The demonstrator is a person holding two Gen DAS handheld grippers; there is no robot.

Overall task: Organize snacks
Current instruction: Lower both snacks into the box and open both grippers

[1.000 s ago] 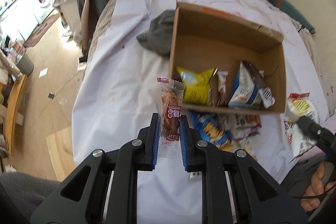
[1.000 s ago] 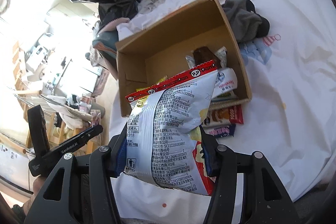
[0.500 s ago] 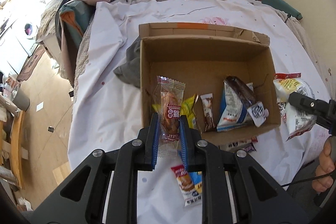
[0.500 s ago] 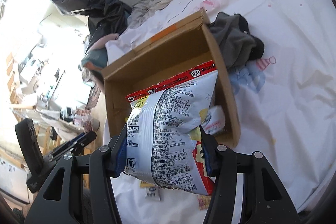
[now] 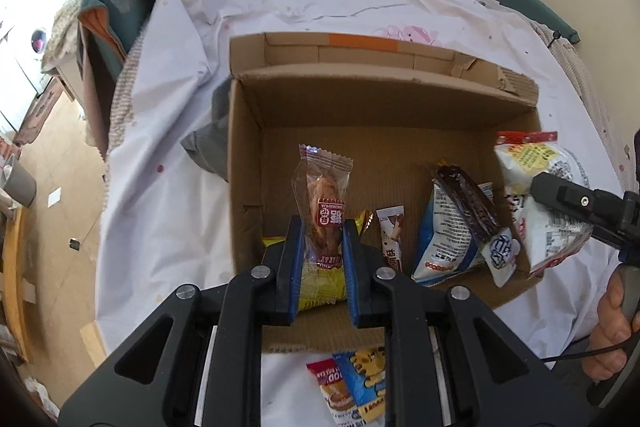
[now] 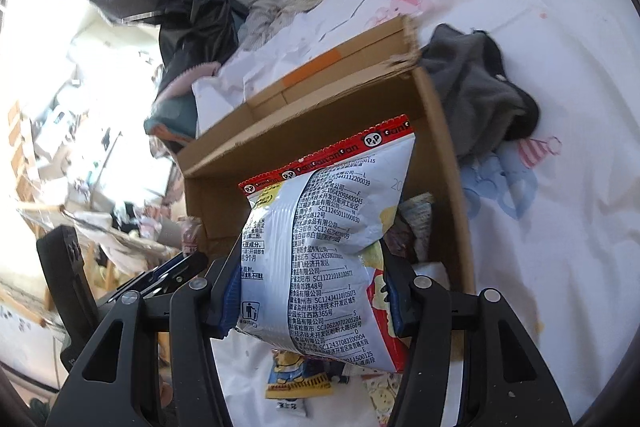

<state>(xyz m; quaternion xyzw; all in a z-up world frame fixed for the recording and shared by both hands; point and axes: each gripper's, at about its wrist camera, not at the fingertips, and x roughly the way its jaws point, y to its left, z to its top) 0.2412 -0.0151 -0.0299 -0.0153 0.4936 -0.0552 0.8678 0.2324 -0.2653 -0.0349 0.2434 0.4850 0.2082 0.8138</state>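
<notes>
Several packets are already lying in the open brown cardboard box (image 5: 256,155) on the white-sheeted bed (image 5: 160,207). Two more are being carried over it — a clear-wrapped sausage snack (image 5: 325,211) pinched in the left gripper (image 5: 320,259), a white printed crisp bag (image 6: 320,247) clamped in the right gripper (image 6: 312,295). Loose packets (image 5: 356,387) are being left outside the box's near edge.

A: The cardboard box (image 5: 400,99) is plain brown, with an orange strip of tape on its flap at twelve o'clock. The bed sheet (image 5: 168,187) under it is white, scattered with small red dots and a pink cartoon print.

B: And the packets?

A: The left tool (image 5: 320,247) is black with blue pads; its clear sachet (image 5: 325,211) has a red-and-white label over something orange-brown. The right tool (image 6: 310,295), also black and blue, grips a white bag (image 6: 320,239) with a red top band and dense black print. At three o'clock there lies a grey cloth (image 6: 480,87).
</notes>
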